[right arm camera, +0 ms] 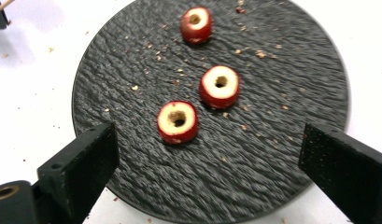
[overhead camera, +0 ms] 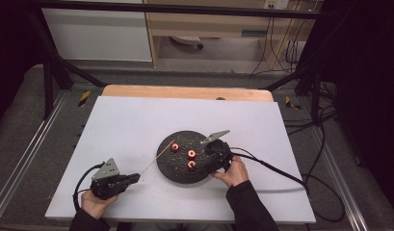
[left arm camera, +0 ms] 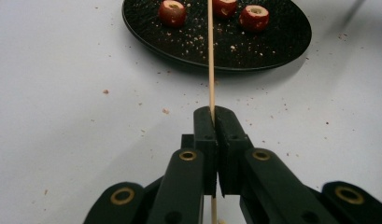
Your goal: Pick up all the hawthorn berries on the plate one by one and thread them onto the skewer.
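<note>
While the left gripper (overhead camera: pixel 135 178) clamps a skewer (left arm camera: pixel 210 60) aimed at the plate (overhead camera: pixel 171 169), the right gripper (right arm camera: pixel 207 172) hovers with jaws wide over three cored fruits (right arm camera: pixel 177 122), mid-table.

Three red fruits (overhead camera: pixel 187 155) on black plate (overhead camera: pixel 173 171)

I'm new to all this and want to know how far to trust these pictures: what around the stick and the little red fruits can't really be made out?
- Skewer: in the left gripper view its far tip runs off the top edge, and the left gripper, shut on it, covers its near part.
- Fruit pieces: what fruit they are can't be told.
- Black plate: in the right gripper view the open right gripper covers parts of its near rim.
- Crumbs: too small in the high view.
</note>
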### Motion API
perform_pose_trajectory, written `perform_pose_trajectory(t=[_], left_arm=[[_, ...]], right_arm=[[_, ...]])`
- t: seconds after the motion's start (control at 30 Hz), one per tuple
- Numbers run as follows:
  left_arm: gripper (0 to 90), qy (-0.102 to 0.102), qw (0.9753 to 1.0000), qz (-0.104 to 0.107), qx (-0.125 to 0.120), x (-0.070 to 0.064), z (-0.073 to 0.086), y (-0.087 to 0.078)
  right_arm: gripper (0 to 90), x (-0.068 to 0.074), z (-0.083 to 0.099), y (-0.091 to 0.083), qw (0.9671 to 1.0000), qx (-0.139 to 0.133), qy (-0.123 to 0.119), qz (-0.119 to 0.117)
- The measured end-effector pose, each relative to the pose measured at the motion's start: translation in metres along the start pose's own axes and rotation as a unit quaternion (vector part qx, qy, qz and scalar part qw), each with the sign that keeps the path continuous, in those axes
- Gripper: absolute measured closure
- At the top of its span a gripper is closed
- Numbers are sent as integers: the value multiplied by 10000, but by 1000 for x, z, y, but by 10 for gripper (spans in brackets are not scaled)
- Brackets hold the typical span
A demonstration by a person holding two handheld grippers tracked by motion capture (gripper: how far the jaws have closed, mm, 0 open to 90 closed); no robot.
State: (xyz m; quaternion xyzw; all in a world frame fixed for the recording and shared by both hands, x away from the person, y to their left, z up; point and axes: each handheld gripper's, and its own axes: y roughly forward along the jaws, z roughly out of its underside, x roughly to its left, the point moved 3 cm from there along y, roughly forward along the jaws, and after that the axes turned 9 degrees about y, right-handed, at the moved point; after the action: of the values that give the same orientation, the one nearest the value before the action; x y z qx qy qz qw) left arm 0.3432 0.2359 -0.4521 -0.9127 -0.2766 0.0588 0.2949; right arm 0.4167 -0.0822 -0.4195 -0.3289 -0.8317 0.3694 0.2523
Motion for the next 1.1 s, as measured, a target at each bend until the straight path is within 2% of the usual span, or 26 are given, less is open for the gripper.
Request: perform_pose_trajectory(t=[0.23,0.5,0.6,0.83,1.1], left_arm=[[876,53,10000,10,41,-2,0,2],[876,60,10000,3,50,-2,0,2],[875,77,10000,8,59,-2,0,3],[876,107,9999,19,78,-3,-1,4],[875,135,9998,8,115,-4,-1,5]], right_arm=[[169,10,-12,14,9986,459,-244,-60],[327,13,-18,30,9950,933,-262,-223],[394,14,-19,34,9932,1071,-368,-271],[521,12,-19,37,9903,1245,-513,-341],[593,10,-19,42,9887,1327,-543,-444]])
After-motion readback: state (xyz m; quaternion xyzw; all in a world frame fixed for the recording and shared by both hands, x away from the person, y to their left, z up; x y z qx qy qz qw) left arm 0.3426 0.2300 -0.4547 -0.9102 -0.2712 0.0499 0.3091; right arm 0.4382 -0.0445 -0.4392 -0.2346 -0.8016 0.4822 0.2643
